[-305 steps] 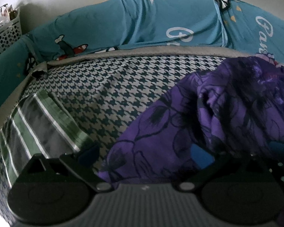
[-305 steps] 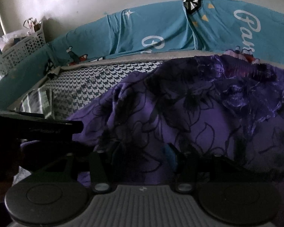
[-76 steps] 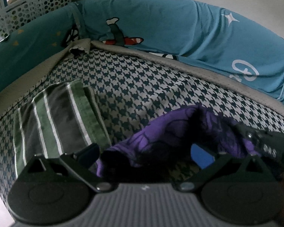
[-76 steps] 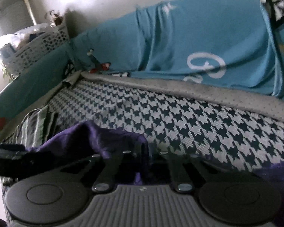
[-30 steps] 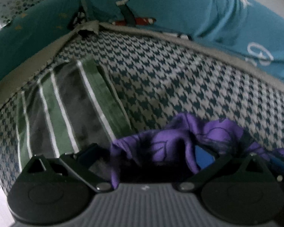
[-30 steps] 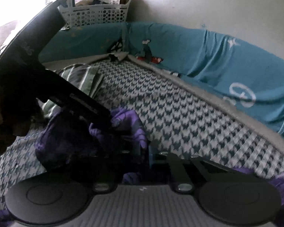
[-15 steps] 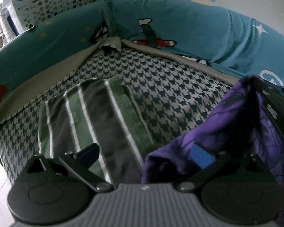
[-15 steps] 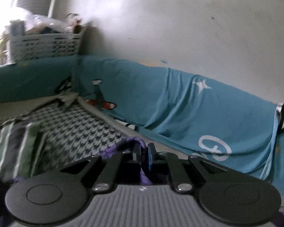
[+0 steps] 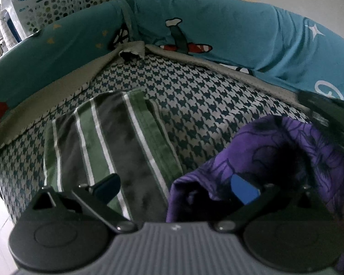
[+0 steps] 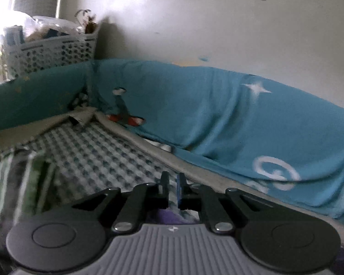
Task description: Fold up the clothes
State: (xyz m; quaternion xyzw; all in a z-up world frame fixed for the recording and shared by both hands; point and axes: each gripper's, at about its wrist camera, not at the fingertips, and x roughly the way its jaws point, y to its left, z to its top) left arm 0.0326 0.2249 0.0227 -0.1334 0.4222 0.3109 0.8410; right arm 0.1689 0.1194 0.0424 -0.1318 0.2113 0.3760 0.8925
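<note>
A purple flower-print garment (image 9: pixel 275 151) hangs bunched at the right of the left wrist view, over a houndstooth sheet (image 9: pixel 195 96). My left gripper (image 9: pixel 175 185) is open wide, and the cloth drapes around its right finger (image 9: pixel 243 188) without being pinched. A folded green and grey striped garment (image 9: pixel 117 142) lies flat to its left. The dark right gripper (image 9: pixel 328 116) holds the purple cloth's top edge up. In the right wrist view the right gripper (image 10: pixel 172 184) is shut, with a bit of purple garment (image 10: pixel 169 216) showing at the base of its fingers.
A teal padded bumper (image 9: pixel 229 29) with cartoon prints runs around the bed's far and left sides. A white perforated basket (image 10: pixel 50 50) full of things stands behind the corner. The bed's near left edge (image 9: pixel 2 183) drops to a pale floor. A plain wall (image 10: pixel 217 23) is behind.
The right gripper has risen and swung away from the left gripper, drawing the purple cloth up with it. The left gripper has stayed open and almost still.
</note>
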